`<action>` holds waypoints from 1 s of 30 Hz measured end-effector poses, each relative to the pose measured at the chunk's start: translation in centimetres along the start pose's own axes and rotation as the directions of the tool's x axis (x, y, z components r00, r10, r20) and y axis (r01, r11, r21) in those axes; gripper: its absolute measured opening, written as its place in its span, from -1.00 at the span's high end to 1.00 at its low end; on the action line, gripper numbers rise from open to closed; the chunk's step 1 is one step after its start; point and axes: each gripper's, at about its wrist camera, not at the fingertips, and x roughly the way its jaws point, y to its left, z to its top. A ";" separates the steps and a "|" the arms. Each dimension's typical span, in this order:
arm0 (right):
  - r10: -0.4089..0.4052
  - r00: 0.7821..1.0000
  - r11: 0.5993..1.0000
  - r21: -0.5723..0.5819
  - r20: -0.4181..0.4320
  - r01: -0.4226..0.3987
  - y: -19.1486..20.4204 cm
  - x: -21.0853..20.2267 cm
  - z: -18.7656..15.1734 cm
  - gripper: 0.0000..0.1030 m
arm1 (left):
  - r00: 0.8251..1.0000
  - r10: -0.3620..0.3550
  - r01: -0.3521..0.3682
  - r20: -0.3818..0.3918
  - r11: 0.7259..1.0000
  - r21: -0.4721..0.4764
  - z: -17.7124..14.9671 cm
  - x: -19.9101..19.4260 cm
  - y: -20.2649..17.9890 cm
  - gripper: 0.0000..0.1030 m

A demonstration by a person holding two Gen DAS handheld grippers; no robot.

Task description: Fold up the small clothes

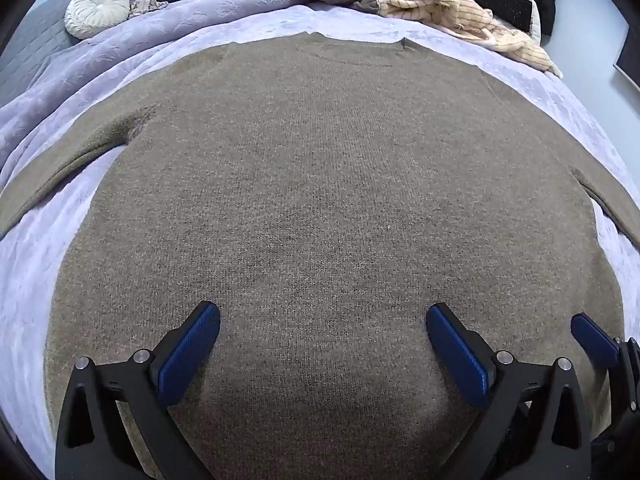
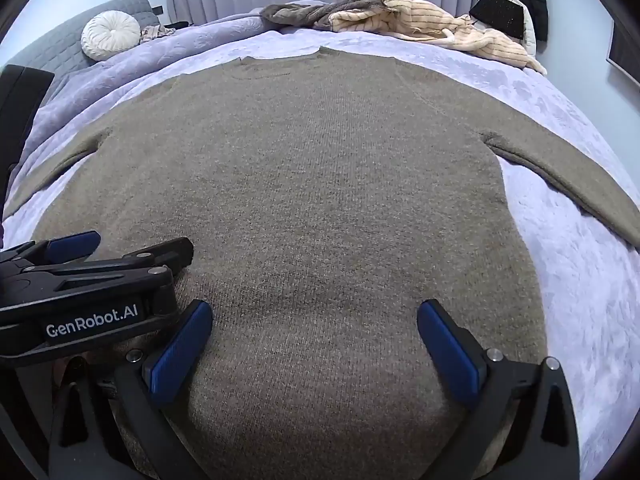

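- The left tool (image 1: pixel 323 346) is wide open. Its two blue pads stand far apart and nothing is between them.
- The right tool (image 2: pixel 314 340) is wide open too, and it holds nothing.
- Both tools sit low over the bottom end of the brown sweater (image 1: pixel 320 200), near its hem. I cannot tell if the pads touch the knit or just hang above it.
- The two tools are side by side. In the right wrist view the left tool pokes in from the left edge, very close.
- The sweater lies flat on the bed (image 1: pixel 32 280), spread out on a pale purple blanket.
- Its long way runs straight ahead, from the tools up to the neck (image 1: pixel 356 40) at the far end.
- The left sleeve (image 1: pixel 64 168) sticks out to the left side. The right sleeve (image 2: pixel 568 172) sticks out to the right side.
- So I think each tool is nearer its own sleeve, and a first fold could start there.
- The left tool has white writing on its side: "GenRobot.AI" (image 2: pixel 92 322).
- Far away on the bed lie a pile of other clothes (image 2: pixel 400 16) and a round white pillow (image 2: pixel 110 36). I can read no words on them.
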 end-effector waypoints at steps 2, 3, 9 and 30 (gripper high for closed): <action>0.002 1.000 1.000 0.000 0.004 -0.002 0.0 0.0 0.0 -0.98 | 1.000 0.006 -0.007 0.004 1.000 0.011 0.2 0.1 -0.1 -1.00; 0.001 1.000 1.000 0.001 0.007 -0.001 0.0 0.0 -0.1 -0.98 | 1.000 0.008 -0.008 0.003 1.000 0.016 0.1 0.1 -0.1 -1.00; -0.001 1.000 1.000 -0.002 0.006 0.001 0.2 0.0 0.0 -0.98 | 1.000 0.016 -0.016 0.011 1.000 0.026 -0.1 0.0 -0.5 -1.00; -0.002 0.996 1.000 -0.015 -0.090 0.000 0.2 0.5 1.2 -0.99 | 0.998 0.005 -0.005 -0.063 1.000 -0.007 0.8 0.7 -0.2 -1.00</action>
